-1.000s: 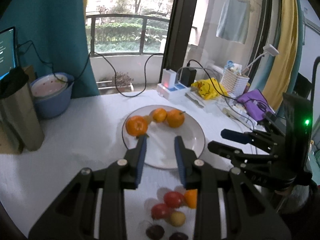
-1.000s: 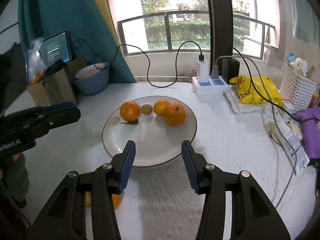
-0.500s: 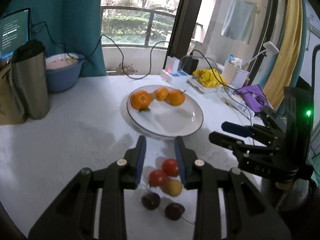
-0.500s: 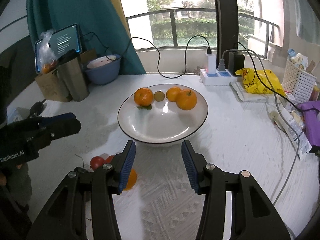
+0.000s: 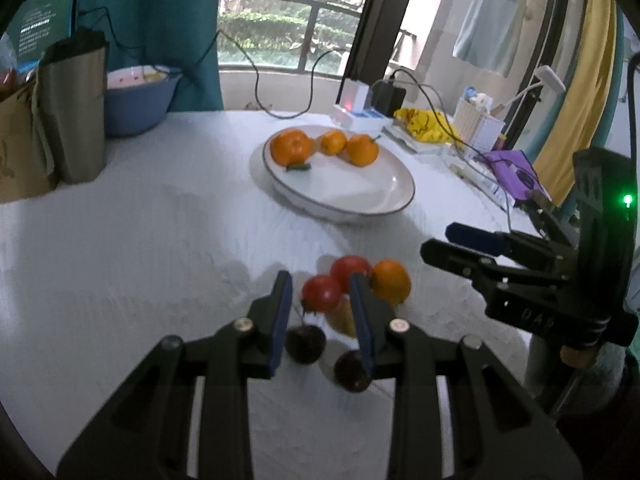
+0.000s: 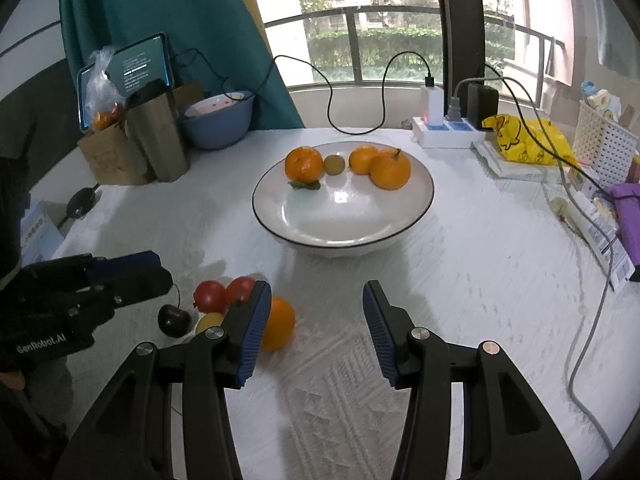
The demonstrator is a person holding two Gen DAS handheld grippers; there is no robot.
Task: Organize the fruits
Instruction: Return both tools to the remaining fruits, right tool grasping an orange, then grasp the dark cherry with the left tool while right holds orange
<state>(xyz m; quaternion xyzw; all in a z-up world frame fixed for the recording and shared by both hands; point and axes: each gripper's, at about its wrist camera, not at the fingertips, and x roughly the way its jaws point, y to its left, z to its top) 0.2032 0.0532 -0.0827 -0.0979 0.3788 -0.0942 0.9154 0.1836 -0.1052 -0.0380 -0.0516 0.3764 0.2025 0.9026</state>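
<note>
A white plate (image 5: 360, 196) (image 6: 360, 232) holds three oranges (image 6: 304, 164) and a small green fruit (image 6: 334, 164). Loose fruit lies on the white cloth nearer me: two red fruits (image 5: 322, 293) (image 6: 210, 295), an orange (image 5: 391, 282) (image 6: 278, 323), a yellow fruit (image 6: 208, 321) and dark cherries (image 5: 306, 344) (image 6: 173, 320). My left gripper (image 5: 320, 300) is open and hovers over this pile, one red fruit between its fingers. My right gripper (image 6: 314, 312) is open and empty, just right of the pile.
A blue bowl (image 6: 218, 120), a metal cup (image 6: 158, 142), a paper bag and a tablet (image 6: 128, 68) stand far left. A power strip (image 6: 444, 132), cables, a yellow bag (image 6: 524, 140), a white basket (image 6: 604, 136) and purple cloth lie at the right.
Both grippers have pulled back from the plate toward me. The loose fruit pile has come into view between the left gripper's fingers. Both stay open.
</note>
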